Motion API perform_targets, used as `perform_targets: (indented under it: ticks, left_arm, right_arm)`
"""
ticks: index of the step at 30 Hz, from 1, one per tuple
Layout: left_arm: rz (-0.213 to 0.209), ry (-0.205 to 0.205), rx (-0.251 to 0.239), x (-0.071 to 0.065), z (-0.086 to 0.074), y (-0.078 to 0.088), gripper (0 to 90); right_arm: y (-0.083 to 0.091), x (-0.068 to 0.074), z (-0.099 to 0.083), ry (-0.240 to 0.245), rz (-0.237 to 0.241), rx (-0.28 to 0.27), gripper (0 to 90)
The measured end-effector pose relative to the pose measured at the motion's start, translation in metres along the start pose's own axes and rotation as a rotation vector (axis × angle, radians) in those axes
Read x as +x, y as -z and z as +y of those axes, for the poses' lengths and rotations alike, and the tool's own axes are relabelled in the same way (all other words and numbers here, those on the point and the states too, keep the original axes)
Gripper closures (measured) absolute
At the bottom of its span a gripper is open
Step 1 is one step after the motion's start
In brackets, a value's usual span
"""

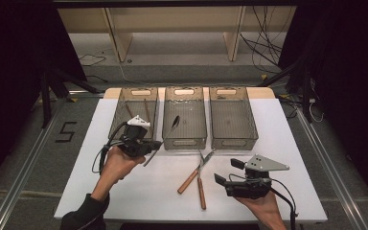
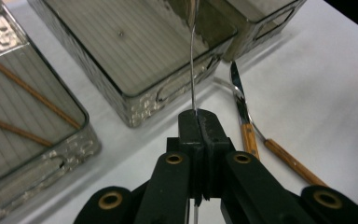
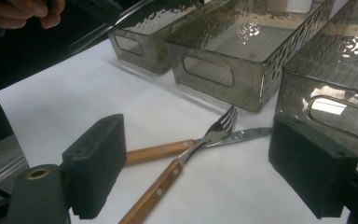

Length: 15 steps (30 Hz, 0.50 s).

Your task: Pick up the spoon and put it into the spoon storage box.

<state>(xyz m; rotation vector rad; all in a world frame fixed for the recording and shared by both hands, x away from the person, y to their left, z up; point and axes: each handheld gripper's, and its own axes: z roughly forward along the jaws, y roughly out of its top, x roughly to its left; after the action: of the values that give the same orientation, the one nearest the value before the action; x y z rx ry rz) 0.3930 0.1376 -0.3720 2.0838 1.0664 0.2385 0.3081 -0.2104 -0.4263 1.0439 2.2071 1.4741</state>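
Sorting cutlery into bins: left gripper (image 1: 149, 146) clamped on a spoon (image 1: 165, 134), right gripper (image 1: 226, 172) wide and holding nothing.

Spoon handle is pinched edge-on between the closed jaws, bowl up over the near rim of the middle bin (image 1: 184, 141), above the table (image 1: 100, 191). The left bin (image 1: 120, 109) holds wooden-handled pieces. A fork (image 3: 177, 165) and a knife (image 3: 200, 142) lie crossed on the table just ahead of the right gripper. Risks, as judged: the thin handle could pivot or slip in the pinch; released too near the rim, the spoon may tip out; grabbing the crossed pair may drag both.
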Motion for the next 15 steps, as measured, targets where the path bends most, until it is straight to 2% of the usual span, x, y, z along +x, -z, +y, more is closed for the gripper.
perform_targets:
  ticks: [2,5,7,15]
  left_arm:
    - [-0.016,0.003,-0.001,0.001,0.008,-0.002,89.3]
    - [-0.019,-0.006,-0.002,0.004,0.019,-0.006,89.3]
    - [-0.025,0.002,-0.011,0.006,0.026,-0.008,89.3]
    - [-0.011,0.022,-0.001,0.019,0.050,-0.022,89.3]
  right_arm:
    - [0.001,0.000,0.000,0.000,0.002,-0.005,19.8]
    - [0.002,-0.001,-0.002,0.000,0.001,-0.014,19.8]
    - [0.004,-0.002,-0.002,0.002,-0.001,-0.024,19.8]
    - [0.008,-0.004,-0.006,-0.009,-0.004,-0.029,19.8]
